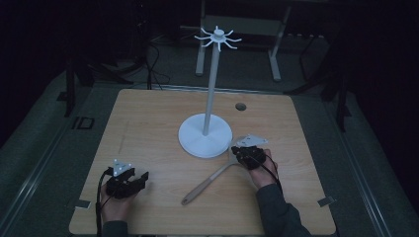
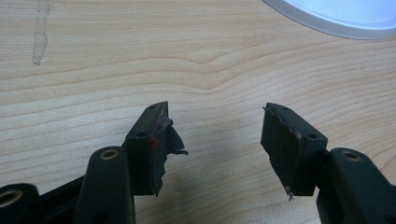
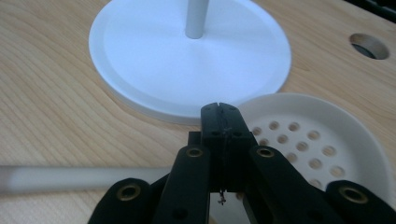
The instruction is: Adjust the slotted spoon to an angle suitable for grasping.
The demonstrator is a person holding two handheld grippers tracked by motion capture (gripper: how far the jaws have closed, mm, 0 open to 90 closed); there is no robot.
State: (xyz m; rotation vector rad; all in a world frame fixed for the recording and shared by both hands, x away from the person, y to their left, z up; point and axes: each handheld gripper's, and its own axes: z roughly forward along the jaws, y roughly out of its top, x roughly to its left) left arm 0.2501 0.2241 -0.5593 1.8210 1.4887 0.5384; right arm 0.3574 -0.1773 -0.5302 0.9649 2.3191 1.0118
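Observation:
A white stand has a round base point(image 1: 205, 136), a tall pole point(image 1: 211, 84) and a ring of hooks point(image 1: 218, 37) on top, and it rises from the middle of the wooden table point(image 1: 148, 118). A long-handled skimmer spoon point(image 1: 207, 182) lies just right of the base. Its perforated white bowl point(image 3: 317, 140) touches the rim of the stand base point(image 3: 187, 60), and its handle point(image 3: 70, 177) runs off to the left. My right gripper point(image 3: 219, 109) is shut, pads pressed together above the spoon's neck, with nothing seen between the tips. My left gripper point(image 2: 215, 135) rests open at the table's front left point(image 1: 143, 177), nothing between its jaws.
A round cable hole point(image 1: 240, 106) sits in the table behind the stand. Tape marks lie at the front corners point(image 1: 83, 203). The stand base edge point(image 2: 336, 18) is ahead and right of the left gripper. Dark floor and frame legs lie beyond the far edge.

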